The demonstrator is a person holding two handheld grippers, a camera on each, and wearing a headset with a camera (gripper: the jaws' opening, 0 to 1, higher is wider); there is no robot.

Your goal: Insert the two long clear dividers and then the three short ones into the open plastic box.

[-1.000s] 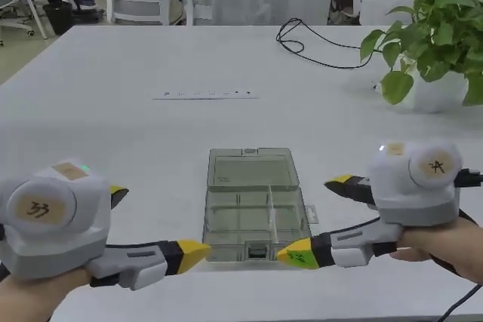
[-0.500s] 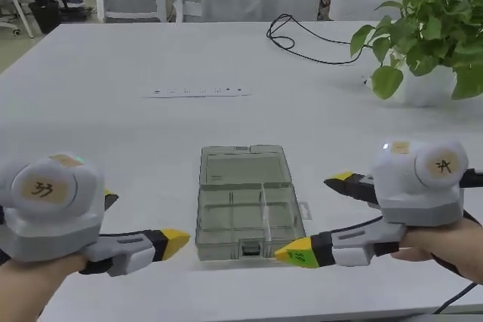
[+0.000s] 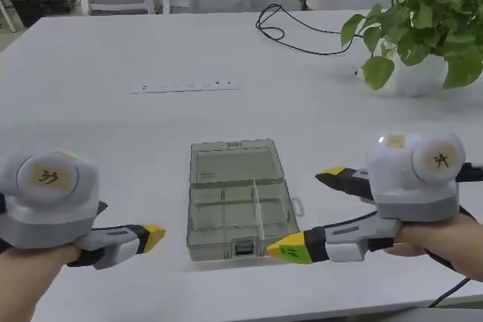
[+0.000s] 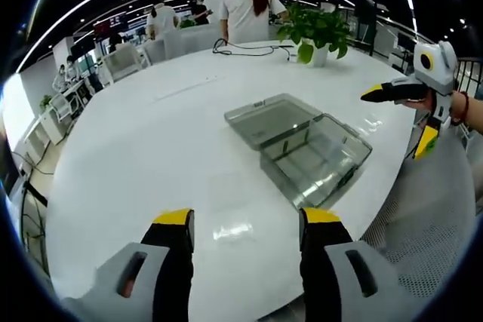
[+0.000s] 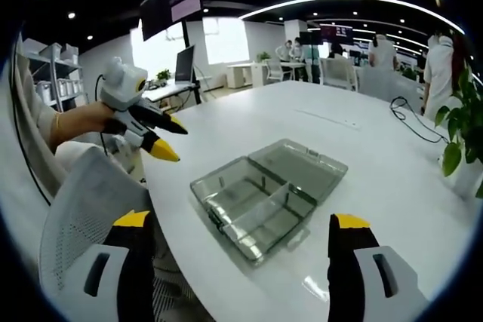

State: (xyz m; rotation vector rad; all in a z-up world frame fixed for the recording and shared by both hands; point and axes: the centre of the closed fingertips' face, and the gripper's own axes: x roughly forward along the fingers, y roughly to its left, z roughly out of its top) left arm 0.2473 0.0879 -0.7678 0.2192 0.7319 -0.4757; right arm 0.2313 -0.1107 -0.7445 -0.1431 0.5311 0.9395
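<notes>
The clear plastic box lies open at the table's near middle, its lid flat on the far side. Clear dividers stand inside the base, also seen in the right gripper view as dividers in the box. My left gripper hovers open to the left of the box, nothing between its jaws. My right gripper is open just right of the box's front corner, also empty. The left gripper view has its own gripper facing the box.
A white power strip lies beyond the box. A potted plant stands at the far right, with a black cable beside it. Chairs and people are past the table's far edge. The table's near edge runs close under both grippers.
The head camera has tipped and shifted. My left gripper has drawn a little left, away from the box's front corner. The right gripper keeps its place by the box.
</notes>
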